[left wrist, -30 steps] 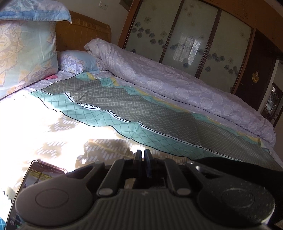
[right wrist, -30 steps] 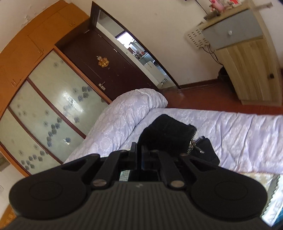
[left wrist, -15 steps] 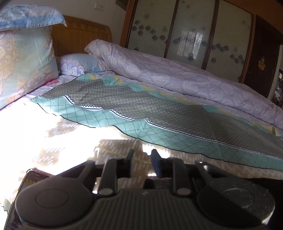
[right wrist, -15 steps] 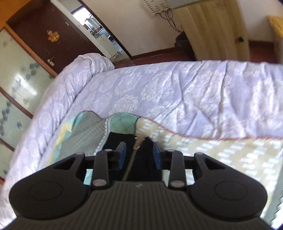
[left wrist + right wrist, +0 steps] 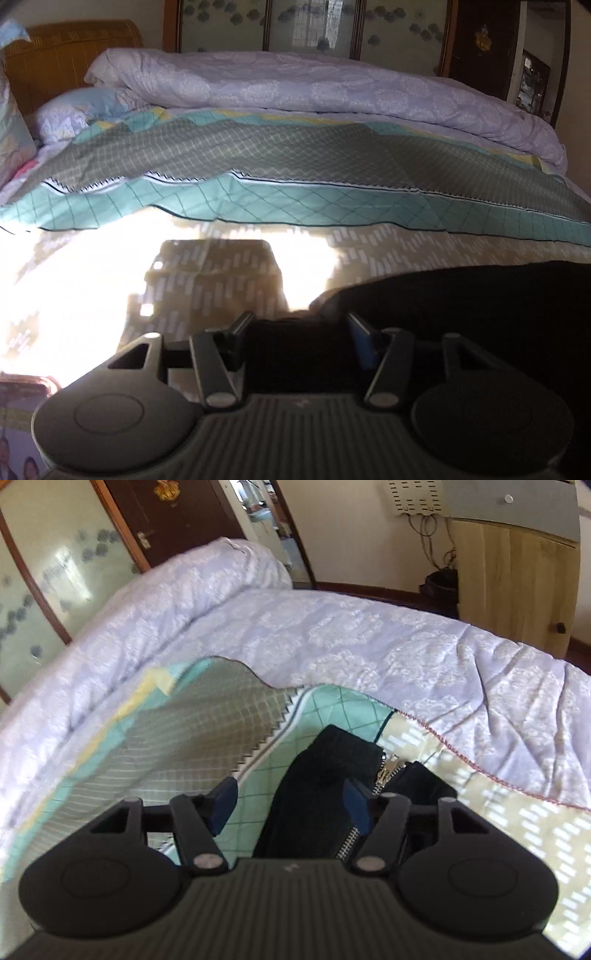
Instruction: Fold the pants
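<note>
The black pants lie on the patterned bed sheet at the lower right of the left wrist view. In the right wrist view they show with a silver zipper open at the top. My left gripper is open, low over the sheet, with the dark cloth's edge between its fingers. My right gripper is open, and the zippered end of the pants lies between its fingers, not clamped.
A rolled lilac quilt runs along the far side of the bed and across its foot. Pillows and a wooden headboard are at far left. A phone lies at lower left. A wooden cabinet stands beyond the bed.
Both grippers opened from shut and let the pants down onto the sheet. The right gripper tipped down from holding the pants up in the air; the left one moved lower over the sheet.
</note>
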`<state>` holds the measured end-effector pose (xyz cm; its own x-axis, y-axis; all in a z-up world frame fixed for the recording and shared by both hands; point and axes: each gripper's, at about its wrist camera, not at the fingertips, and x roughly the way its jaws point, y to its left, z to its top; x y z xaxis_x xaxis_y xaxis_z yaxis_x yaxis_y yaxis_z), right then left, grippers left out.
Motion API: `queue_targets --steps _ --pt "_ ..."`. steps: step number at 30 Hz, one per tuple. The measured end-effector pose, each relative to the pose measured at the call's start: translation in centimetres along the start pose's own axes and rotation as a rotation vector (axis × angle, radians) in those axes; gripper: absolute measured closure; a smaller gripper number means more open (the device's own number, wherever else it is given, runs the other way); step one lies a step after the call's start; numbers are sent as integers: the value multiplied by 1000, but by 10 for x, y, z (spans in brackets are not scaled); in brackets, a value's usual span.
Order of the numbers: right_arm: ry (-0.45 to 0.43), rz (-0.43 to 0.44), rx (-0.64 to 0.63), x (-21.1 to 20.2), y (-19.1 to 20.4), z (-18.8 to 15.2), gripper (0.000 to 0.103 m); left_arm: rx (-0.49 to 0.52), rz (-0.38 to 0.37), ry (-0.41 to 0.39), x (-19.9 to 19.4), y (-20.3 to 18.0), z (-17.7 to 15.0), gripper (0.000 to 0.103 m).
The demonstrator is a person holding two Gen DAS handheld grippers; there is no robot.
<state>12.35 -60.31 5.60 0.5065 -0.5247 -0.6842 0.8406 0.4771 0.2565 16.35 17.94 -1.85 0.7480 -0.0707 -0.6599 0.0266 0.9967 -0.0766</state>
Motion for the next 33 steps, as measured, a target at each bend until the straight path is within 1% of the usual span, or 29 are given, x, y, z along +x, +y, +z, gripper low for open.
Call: queue_targets --steps 1,2,3,4,5,6,9,11,13,15,17,19,21,22,23,24,25,26,27,28,29,30,32,33 --pt "21 -30 9 13 0 -1 38 6 3 -10 -2 -1 0 55" --pt "42 -47 13 23 -1 -3 53 13 12 -18 -5 -3 1 56" --pt "52 -57 2 30 -2 -5 94 17 23 -34 -8 -4 0 56" --pt "50 -69 -15 32 -5 -6 97 24 37 -59 -16 -5 3 66" --pt "36 -50 8 28 -9 -5 98 19 42 -82 -24 -6 5 67" --pt "10 -20 57 19 -17 -4 98 1 39 -118 -36 -6 10 67" --pt "-55 70 163 -23 -43 9 98 -21 25 -243 -80 -10 18 67" --pt "-79 160 238 -64 -69 18 98 -22 15 -316 -112 -15 18 67" --pt "-95 236 287 -110 -96 23 98 -22 0 -383 -148 -17 14 67" --pt "-114 291 312 -161 -128 22 98 -36 -26 -427 -183 -14 4 66" --pt "-124 329 323 -210 -164 10 98 -44 -49 -446 -214 -11 -14 65" --pt "-131 353 330 -254 -206 -12 98 -46 -80 -441 -241 -7 -40 62" --pt "-120 364 323 -288 -246 -42 97 -32 -71 -400 -259 -8 -69 54" --pt "-104 359 326 -299 -268 -61 95 -20 -56 -352 -264 -9 -88 48" --pt "-87 336 330 -307 -290 -81 92 -4 -41 -293 -265 -10 -103 35" --pt "-60 281 330 -310 -309 -101 87 13 -30 -238 -266 -11 -118 31" --pt "-9 189 330 -309 -328 -120 81 23 -23 -182 -269 -9 -135 30" --pt "25 105 344 -308 -345 -135 69 19 -29 -136 -271 -7 -146 30" --pt "27 16 374 -311 -363 -151 67 0 -36 -92 -275 -2 -157 30" --pt "14 -34 405 -316 -378 -165 67 -29 -42 -68 -281 4 -163 30" --pt "7 -42 431 -321 -389 -173 68 -63 -50 -64 -287 11 -167 30" --pt "-6 -26 466 -328 -397 -180 68 -103 -60 -74 -296 20 -169 30" --pt "-37 31 491 -341 -397 -185 68 -194 -67 -104 -306 41 -163 21" --pt "-45 50 482 -345 -393 -183 68 -252 -70 -122 -309 51 -158 20"
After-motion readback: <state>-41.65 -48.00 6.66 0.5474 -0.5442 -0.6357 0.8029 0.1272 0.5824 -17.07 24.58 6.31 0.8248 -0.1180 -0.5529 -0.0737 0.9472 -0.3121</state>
